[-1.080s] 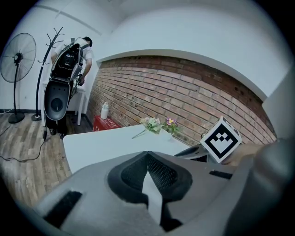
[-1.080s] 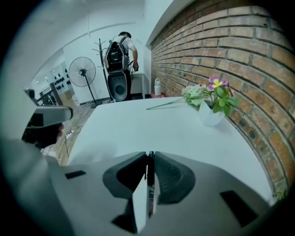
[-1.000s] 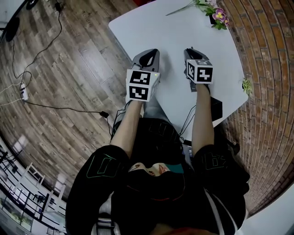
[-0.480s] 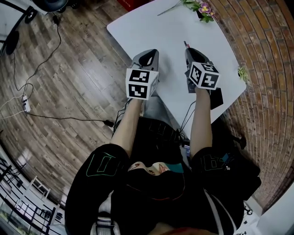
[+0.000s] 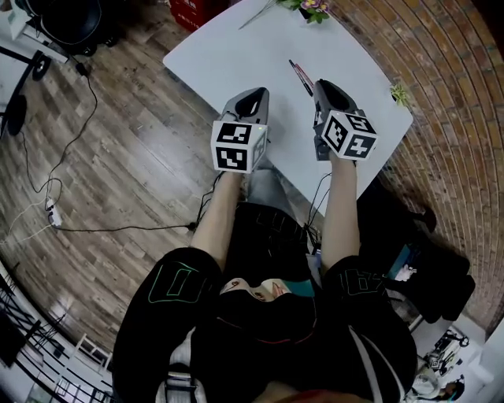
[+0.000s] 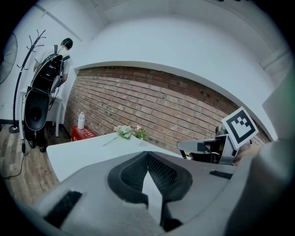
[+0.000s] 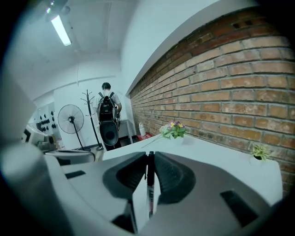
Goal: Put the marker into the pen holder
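A dark marker (image 7: pixel 150 184) stands between the jaws of my right gripper (image 7: pixel 150 156), which is shut on it. In the head view the marker (image 5: pixel 299 76) sticks out ahead of the right gripper (image 5: pixel 321 85), over the white table (image 5: pixel 236 55). My left gripper (image 5: pixel 253 96) hovers beside it at the table's near edge. In its own view the left gripper (image 6: pixel 147 156) is shut, its tips touching with nothing between them. No pen holder shows in any view.
A spray of flowers (image 5: pixel 309 6) lies at the table's far end, and a small plant (image 5: pixel 400 93) sits at its right edge by the brick wall (image 7: pixel 239 78). A person with a backpack (image 7: pixel 108 108), a fan (image 7: pixel 70 115) and floor cables (image 5: pixel 71 142) lie beyond.
The view has shifted so more of the table's far part shows. The marker's tip now shows ahead of the right gripper. Both grippers stay side by side.
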{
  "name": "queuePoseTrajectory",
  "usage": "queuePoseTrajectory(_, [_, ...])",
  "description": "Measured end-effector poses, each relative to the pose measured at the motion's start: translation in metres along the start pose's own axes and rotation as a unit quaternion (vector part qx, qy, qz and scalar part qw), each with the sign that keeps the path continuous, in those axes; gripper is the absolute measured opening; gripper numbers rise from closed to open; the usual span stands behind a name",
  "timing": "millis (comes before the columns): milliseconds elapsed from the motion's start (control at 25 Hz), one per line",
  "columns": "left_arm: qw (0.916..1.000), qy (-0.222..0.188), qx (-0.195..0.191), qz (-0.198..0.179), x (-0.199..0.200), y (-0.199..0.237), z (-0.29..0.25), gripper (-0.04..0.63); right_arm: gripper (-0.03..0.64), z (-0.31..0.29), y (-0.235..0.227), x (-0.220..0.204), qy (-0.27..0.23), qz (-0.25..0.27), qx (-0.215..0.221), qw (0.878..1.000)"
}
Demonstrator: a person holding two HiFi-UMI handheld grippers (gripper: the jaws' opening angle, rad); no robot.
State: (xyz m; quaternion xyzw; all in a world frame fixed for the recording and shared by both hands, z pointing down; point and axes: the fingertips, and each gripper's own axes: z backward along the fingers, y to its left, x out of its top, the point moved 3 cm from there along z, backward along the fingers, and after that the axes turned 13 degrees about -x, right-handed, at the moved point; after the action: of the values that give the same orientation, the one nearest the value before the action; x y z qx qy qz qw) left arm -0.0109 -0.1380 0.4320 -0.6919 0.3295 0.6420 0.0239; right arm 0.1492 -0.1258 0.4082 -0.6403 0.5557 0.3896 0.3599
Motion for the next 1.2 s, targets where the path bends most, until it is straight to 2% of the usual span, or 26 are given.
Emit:
queuePoseTrajectory(520, [0.9973,0.022,-0.068,-0.015,-0.008,-0.056,-0.049,-0.002,0.066,0.060,-0.086,0.002,-0.045,-0.055,-0.076,0.995])
queuePoseTrajectory(880, [0.9930,0.040,-0.110,-0.020,-0.007,-0.079,-0.083,-0.002,0.066,0.080,-0.128,-0.002,-0.051,-0.075,-0.120,0.989])
queuePoseTrajectory(1200, [0.9887,0.065,-0.134,-0.015,-0.023,-0.094,-0.105,-0.002,0.066,0.085,-0.152,-0.023,-0.039,-0.082,-0.143,0.986])
